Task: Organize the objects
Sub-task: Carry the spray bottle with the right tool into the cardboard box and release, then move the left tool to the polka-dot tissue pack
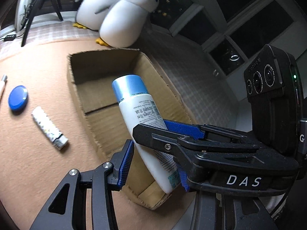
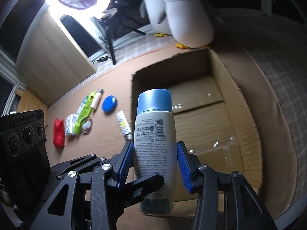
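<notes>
Above the near end of the cardboard box [image 2: 220,115], both the left gripper [image 1: 153,164] and right gripper [image 2: 155,164] clasped the white bottle [image 2: 155,143] mid-carry; next move probably called for lowering and releasing inside.

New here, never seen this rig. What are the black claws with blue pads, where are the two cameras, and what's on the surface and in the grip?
No robot arm here: a person carries two handheld grippers, each with a fisheye camera looking along its fingers, so each picture is one gripper's view.

Both grippers, the left gripper and the right gripper, are closed on one white bottle with a blue cap, held above an open cardboard box that looks empty apart from small scraps.

On the tan surface beside the box lie a blue disc, a small white tube, a red pouch and a few more small packets. Two plush penguins sit behind the box.
</notes>
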A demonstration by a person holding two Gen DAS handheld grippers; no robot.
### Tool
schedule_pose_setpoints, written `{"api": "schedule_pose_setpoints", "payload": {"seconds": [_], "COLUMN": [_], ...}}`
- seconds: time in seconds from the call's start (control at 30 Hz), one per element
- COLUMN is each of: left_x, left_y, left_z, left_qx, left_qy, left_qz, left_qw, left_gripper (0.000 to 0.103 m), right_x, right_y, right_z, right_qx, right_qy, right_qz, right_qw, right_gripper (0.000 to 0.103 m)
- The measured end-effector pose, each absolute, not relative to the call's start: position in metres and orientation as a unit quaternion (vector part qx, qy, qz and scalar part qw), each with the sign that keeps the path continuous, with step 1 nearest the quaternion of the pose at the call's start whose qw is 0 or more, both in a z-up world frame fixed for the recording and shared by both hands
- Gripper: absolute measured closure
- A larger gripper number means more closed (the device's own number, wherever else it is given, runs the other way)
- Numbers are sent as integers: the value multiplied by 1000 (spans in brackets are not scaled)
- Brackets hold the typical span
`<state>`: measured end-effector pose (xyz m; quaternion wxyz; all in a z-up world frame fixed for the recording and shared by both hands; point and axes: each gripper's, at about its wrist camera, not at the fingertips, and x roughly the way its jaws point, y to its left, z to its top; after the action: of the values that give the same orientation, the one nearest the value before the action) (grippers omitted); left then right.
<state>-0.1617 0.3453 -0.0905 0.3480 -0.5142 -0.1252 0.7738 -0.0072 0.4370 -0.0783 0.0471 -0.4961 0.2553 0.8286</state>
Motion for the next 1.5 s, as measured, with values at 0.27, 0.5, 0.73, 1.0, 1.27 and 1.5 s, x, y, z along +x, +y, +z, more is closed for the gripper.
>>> {"api": "schedule_pose_setpoints", "payload": {"seconds": [0.27, 0.5, 0.73, 1.0, 1.27, 1.5], "left_x": [-163, -163, -157, -156, -163, -183], "left_y": [348, 323, 287, 224, 144, 71], "left_z": [-94, -91, -83, -87, -91, -94], "left_qx": [-518, -516, -510, -513, -517, -519], "left_qy": [-105, -95, -95, -107, -120, -128], "left_qz": [779, 789, 800, 810, 824, 835], "left_qw": [337, 319, 301, 263, 196, 132], "left_gripper": [41, 40, 40, 40, 40, 40], "right_x": [-6, -6, -6, -7, -13, -18], "right_y": [450, 450, 434, 407, 373, 345], "right_z": [-84, -76, -69, -60, -63, -63], "right_qx": [-494, -484, -478, -468, -475, -477], "right_qy": [260, 257, 256, 259, 252, 241], "right_qz": [827, 833, 837, 842, 841, 843], "right_qw": [62, 76, 75, 70, 61, 58], "right_gripper": [60, 46, 46, 46, 46, 46]}}
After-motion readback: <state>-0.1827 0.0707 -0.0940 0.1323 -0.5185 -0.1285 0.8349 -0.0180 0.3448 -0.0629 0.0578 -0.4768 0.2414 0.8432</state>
